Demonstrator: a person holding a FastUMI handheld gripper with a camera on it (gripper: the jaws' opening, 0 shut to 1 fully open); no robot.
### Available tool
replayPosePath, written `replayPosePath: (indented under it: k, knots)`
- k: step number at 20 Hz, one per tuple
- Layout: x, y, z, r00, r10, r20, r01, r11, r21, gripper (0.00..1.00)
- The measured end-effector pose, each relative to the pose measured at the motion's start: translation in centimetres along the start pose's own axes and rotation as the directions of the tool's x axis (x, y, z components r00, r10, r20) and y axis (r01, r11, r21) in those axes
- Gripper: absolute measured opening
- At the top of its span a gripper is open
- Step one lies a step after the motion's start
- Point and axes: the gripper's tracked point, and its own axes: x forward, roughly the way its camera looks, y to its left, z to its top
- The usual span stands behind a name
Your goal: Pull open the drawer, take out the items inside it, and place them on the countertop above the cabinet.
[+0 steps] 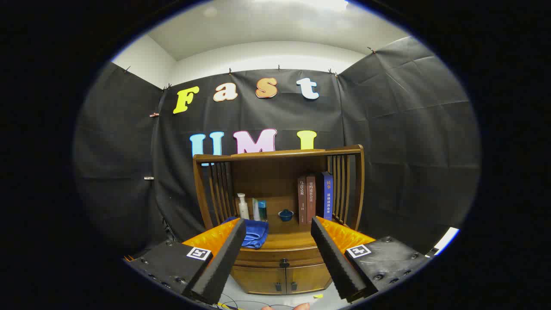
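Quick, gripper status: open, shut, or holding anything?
Gripper: open, fingers spread wide and holding nothing, pointed at the closed drawer and its knob beyond them.

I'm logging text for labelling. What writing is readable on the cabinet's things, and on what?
Three book spines: Chinese print, too small to read surely.
Bottles: nothing legible.
Claw, open, short of the drawer: square markers, no words.
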Motion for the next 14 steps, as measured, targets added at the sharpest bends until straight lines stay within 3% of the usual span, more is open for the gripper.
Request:
replayPosePath:
  k: [14]
  knots:
    - [-0.20, 0.12, 0.84, 1.000, 0.003, 0.015, -0.002, 1.000, -0.018, 0.98]
